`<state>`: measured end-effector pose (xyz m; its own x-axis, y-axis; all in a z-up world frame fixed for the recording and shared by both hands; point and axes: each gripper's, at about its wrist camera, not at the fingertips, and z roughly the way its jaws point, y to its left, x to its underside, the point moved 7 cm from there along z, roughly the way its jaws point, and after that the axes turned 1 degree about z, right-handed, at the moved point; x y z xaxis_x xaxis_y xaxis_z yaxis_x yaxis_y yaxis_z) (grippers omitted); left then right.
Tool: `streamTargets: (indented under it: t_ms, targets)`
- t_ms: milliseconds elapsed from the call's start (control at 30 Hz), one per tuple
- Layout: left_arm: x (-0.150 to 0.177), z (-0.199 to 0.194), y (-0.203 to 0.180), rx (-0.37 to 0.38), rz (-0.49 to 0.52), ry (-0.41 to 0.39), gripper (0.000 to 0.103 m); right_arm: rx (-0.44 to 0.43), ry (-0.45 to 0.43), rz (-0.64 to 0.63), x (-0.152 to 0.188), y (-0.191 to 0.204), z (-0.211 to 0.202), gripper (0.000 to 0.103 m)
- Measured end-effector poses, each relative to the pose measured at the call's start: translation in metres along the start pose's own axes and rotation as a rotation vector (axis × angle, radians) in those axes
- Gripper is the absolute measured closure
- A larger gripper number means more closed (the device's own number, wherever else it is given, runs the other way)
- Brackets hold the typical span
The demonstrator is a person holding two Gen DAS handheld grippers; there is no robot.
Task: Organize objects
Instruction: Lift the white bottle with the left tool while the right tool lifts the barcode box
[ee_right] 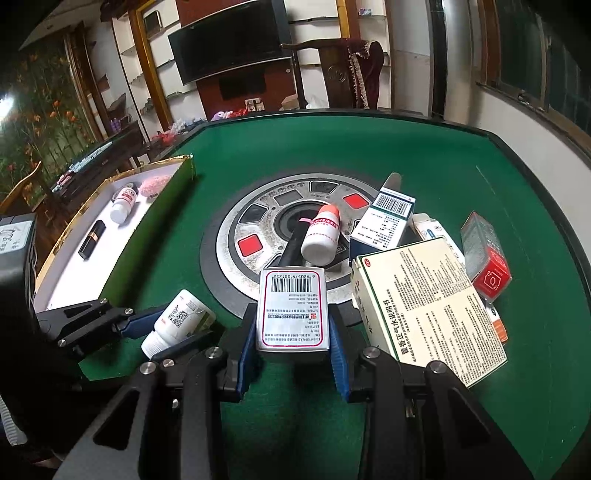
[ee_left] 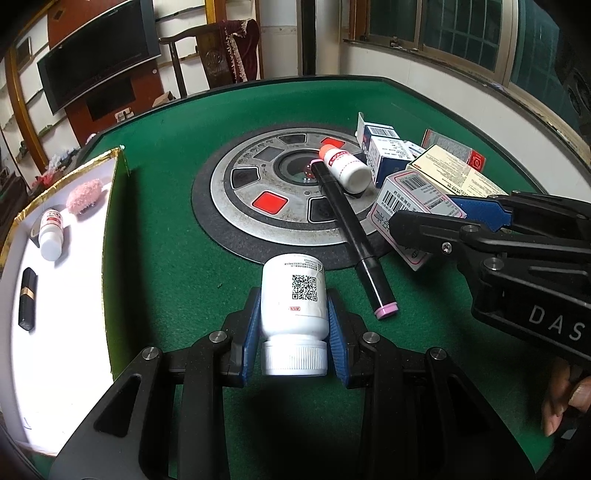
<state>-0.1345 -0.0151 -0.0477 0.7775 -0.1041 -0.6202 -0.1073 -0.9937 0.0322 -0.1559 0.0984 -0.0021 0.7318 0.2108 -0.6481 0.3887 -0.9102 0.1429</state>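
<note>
- A green felt table [ee_left: 170,155] with a dark raised rim fills the foreground.
- Behind it a dark television [ee_right: 229,44] hangs on a wooden panel (screen off).
- A carved wooden chair [ee_right: 343,74] carries a fringed maroon cloth.
- Barred windows [ee_left: 443,29] line the white right wall.

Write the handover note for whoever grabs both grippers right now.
Left hand-held gripper: shut on the white QR-code bottle, cap toward the camera, above the green felt.
Right hand-held gripper: shut on the small barcode box.
Done: the tray on the left holds a small white bottle, a pink fuzzy item and a black lipstick.
Left: both held items; the orange-capped bottle and black marker on the centre disc; the pile of medicine boxes at right.
</note>
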Motion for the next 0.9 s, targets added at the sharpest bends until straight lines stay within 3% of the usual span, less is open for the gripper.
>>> streamTargets:
  t_ms: [900]
  targets:
    - [-0.008, -0.016, 0.000, -0.034, 0.013, -0.063, 0.070, -0.003, -0.021, 0.008, -0.003, 0.001, -0.005, 0.068]
